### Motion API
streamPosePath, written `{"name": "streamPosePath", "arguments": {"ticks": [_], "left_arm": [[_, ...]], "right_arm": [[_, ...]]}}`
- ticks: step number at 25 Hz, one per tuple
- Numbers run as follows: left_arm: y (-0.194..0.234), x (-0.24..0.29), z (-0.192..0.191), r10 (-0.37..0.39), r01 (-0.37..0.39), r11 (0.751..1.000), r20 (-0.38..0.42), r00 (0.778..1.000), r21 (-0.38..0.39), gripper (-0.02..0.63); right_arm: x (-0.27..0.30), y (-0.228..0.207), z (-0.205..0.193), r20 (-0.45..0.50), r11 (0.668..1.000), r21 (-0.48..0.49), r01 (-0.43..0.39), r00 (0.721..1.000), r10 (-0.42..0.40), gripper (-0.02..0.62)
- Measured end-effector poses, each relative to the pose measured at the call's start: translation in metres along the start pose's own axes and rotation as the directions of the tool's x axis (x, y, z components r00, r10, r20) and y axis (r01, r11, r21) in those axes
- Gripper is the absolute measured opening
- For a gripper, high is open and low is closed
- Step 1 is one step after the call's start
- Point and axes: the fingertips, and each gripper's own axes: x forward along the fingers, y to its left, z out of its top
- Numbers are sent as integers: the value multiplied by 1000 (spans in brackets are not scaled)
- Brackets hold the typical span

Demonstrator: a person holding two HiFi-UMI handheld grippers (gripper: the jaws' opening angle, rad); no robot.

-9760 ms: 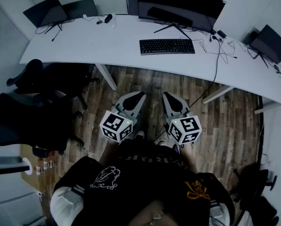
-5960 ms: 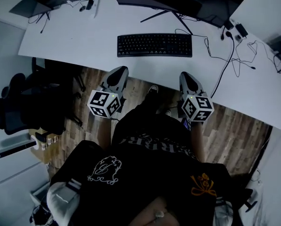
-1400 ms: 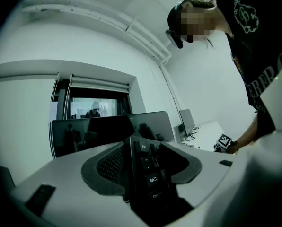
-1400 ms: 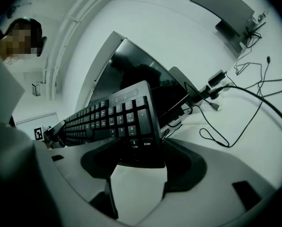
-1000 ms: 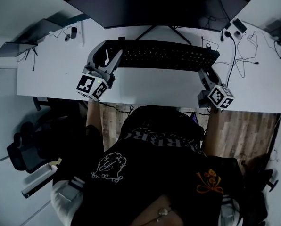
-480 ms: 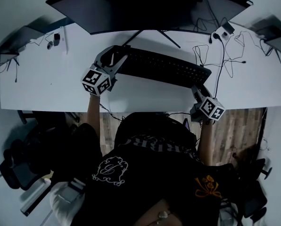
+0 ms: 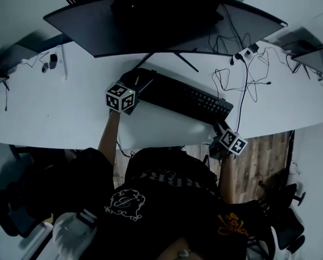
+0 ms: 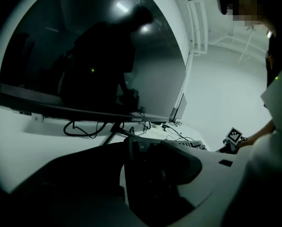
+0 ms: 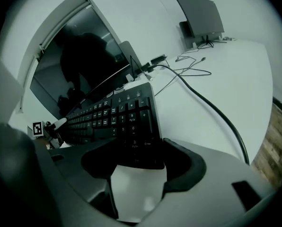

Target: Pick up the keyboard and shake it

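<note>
1. The keyboard (image 7: 180, 97) is a full-size black plastic board. It looks light and fairly stiff, but it's long enough that it'd probably twist a bit if only one end were held. The keycaps are the fragile part, and smooth plastic will likely want to slide under a hard shake.
2. The best place to grab it is the two short ends, with the pads on the frame rather than mashing keys. That's pretty much what the person has going here.
3. It sits slanted across the white desk (image 7: 58, 107) in front of the big monitor (image 7: 150, 26). The left end is up by the monitor stand and the right end pokes out past the desk's front edge. It looks carried by the claws rather than lying flat (hard to be sure from above).
4. The left claw (image 7: 141, 84) has its jaws set fairly wide and clamped around the Esc-corner end. That end fills the gap between them in the left gripper view.
5. Same deal with the right claw (image 7: 220, 128). Its jaws are spread fairly wide and gripping the numpad end, with the Enter key sitting right between them in the right gripper view.
6. A black cable (image 9: 212, 105) trails over the desk just beside that right end. Whether it belongs to the keyboard can't be told, but if it does, it could tug during the shake.
</note>
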Motion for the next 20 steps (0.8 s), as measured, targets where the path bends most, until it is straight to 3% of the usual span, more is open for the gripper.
{"name": "streamPosePath", "arguments": {"ticks": [9, 15, 20], "left_arm": [[24, 34, -40, 6, -17, 993, -94, 996, -121, 244], [34, 55, -49, 122, -125, 992, -214, 969, 3, 247], [34, 58, -47, 148, -150, 989, -222, 964, 8, 249]], "right_arm": [[13, -10, 2, -26, 993, 8, 117, 993, -117, 279], [18, -15, 10, 2, 983, 24, 182, 983, -182, 279], [17, -19, 15, 34, 983, 2, 185, 982, -185, 281]]}}
